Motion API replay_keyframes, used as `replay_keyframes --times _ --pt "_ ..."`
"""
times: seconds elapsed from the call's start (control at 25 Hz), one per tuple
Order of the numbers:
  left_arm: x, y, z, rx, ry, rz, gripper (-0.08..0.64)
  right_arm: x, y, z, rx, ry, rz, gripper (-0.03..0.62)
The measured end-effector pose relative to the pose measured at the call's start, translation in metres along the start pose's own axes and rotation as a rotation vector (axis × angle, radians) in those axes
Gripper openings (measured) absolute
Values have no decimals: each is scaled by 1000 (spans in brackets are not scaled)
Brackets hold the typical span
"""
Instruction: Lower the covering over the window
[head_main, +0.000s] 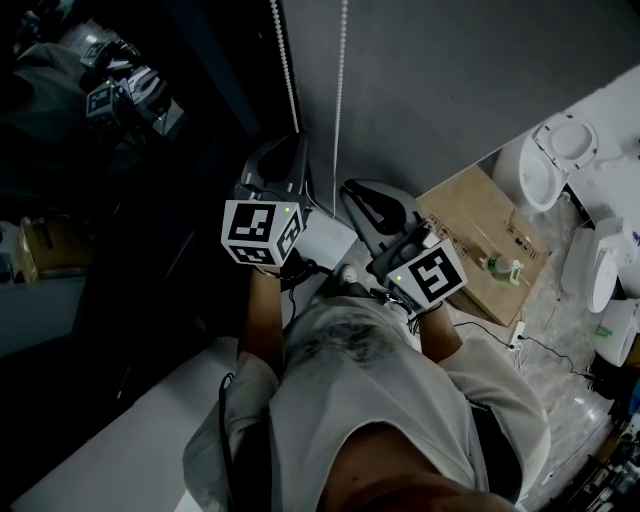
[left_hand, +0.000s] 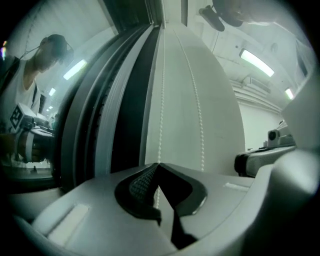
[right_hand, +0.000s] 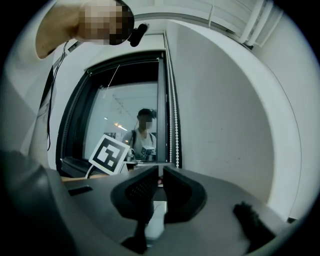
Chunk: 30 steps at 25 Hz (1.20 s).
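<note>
Beaded white pull chain (left_hand: 160, 125) of the window covering hung in two strands close in front of me, and its left strand ran straight down into my left gripper (left_hand: 159, 167). That gripper's black ribbed pads (left_hand: 142, 182) were clenched tight on the beads. The right strand (left_hand: 200, 125) hung free just beside it, touching neither jaw. My right gripper (right_hand: 160, 172) sat level beside the left one, released, its pads a slim gap apart with nothing between them. The black-and-white marker cube (right_hand: 107, 154) of the left gripper showed just past its jaws. Behind both grippers the chain rose along the right edge of the dark-framed window (right_hand: 125, 100), between the frame and the plain pale grey wall (right_hand: 225, 125). The pane stood uncovered in the right gripper view. Farthest off, the dark glass gave back my own reflection (right_hand: 142, 137) in a pale shirt.
</note>
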<state>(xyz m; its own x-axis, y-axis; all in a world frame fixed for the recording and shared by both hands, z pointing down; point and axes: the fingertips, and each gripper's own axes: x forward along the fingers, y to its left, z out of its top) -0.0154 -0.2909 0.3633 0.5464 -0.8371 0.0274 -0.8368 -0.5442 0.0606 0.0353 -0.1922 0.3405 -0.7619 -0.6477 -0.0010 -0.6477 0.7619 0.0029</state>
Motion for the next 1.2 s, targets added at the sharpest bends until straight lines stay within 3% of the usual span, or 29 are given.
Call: replay_keyframes --times 0.24,0.36,0.64,0.92,1.2 --pt "-34 -10 -4 3 8 -18 6 3 15 11 -52 -36 36 20" --pt "-46 -16 -4 6 12 -25 6 3 19 18 -54 -49 53 66" --pt "-69 -33 -10 90 59 -33 6 7 29 47 -71 -101 95 95" --pt "-95 -49 -13 68 49 -68 6 13 52 83 -82 -170 157 101" --pt "-117 -63 -14 45 26 -102 6 19 69 122 -28 -278 192 101"
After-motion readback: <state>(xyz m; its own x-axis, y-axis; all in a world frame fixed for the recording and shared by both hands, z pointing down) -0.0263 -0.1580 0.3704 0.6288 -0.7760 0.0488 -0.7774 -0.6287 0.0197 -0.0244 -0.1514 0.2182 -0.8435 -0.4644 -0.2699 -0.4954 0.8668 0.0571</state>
